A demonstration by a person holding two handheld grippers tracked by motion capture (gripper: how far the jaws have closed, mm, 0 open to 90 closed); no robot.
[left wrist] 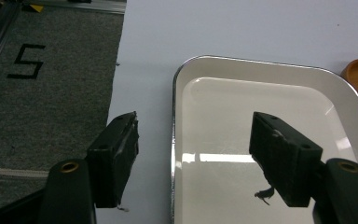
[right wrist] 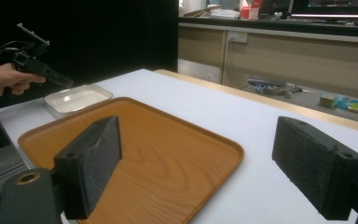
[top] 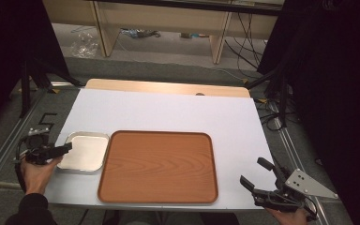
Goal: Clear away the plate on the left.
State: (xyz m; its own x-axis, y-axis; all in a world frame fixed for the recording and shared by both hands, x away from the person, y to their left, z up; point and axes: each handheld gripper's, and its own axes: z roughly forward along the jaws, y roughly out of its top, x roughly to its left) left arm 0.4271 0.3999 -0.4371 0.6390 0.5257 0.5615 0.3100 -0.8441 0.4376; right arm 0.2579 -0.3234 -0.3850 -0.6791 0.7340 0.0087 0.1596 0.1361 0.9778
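Currently left hand-held gripper [left wrist: 193,158] is straddling white tray [left wrist: 270,107] rim at table's left edge, jaws apart, unclamped | right hand-held gripper [right wrist: 196,168] is hovering open at near-right corner

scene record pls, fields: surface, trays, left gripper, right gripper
surface: white table top
trays: small white metal tray left of and right beside the big wooden tray; both empty
left gripper: jaws open, straddling the white tray's left rim, one jaw outside it, one over the tray; not pressing on it
right gripper: open, holds nothing, near the table's front right corner, apart from the wooden tray
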